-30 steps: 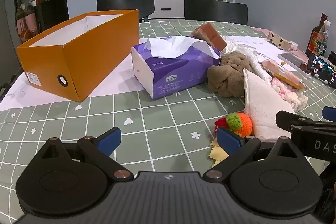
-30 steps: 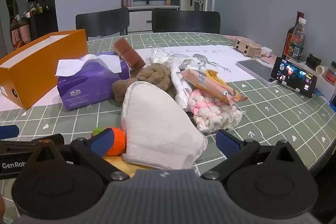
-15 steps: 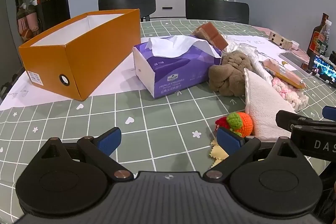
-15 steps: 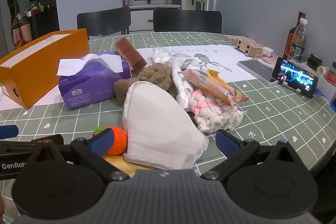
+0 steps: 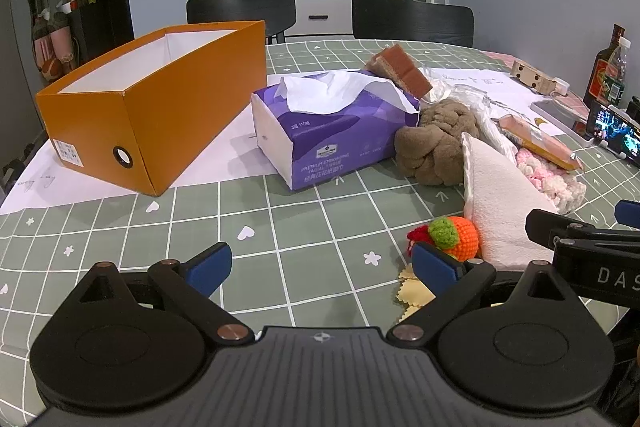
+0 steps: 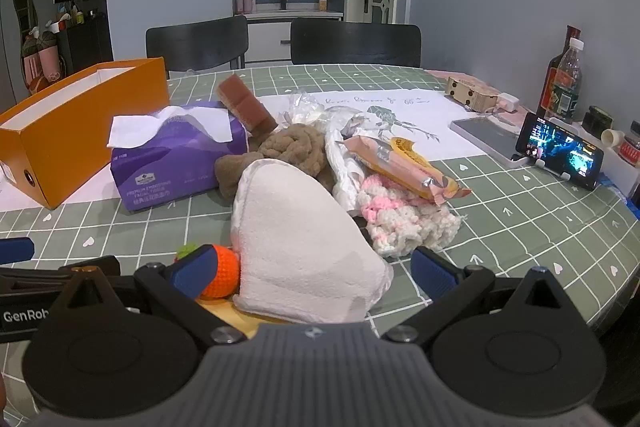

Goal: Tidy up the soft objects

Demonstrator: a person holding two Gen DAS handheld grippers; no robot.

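While both tools hang low over the near edge of the tabletop [image 5: 168,227], the left tool [image 5: 320,265] has its blue-tipped fingers [image 5: 208,265] spread wide with only bare green checked cloth between them, and the right tool [image 6: 312,269] is likewise spread, its fingers standing either side of the near end of a folded white cloth [image 6: 300,239] without pinching it. Just left of that cloth, touching it, sits a small crocheted orange ball [image 5: 458,237] with a green tuft, partly hidden behind the right tool's left finger in the right wrist view. Beyond the white cloth the other soft things lie heaped together: a knotted brown plush piece [image 6: 288,151], a pink-and-white knitted item [image 6: 404,219] with a peach snack packet [image 6: 400,167] resting across it, crumpled clear plastic wrap [image 6: 340,131], and a brown sponge block [image 5: 402,71] leaning on the back of a purple pack of facial tissues [image 5: 328,135], one white sheet pulled up from its top. Left of the tissues stands an open orange cardboard box [image 5: 160,103], white inside, on a sheet of white paper. Far right, a phone [image 6: 560,151] on a stand shows a lit screen, with bottles [image 6: 564,79] behind it. Two black chairs [image 6: 356,41] face the tabletop's far side before blue-grey walls.
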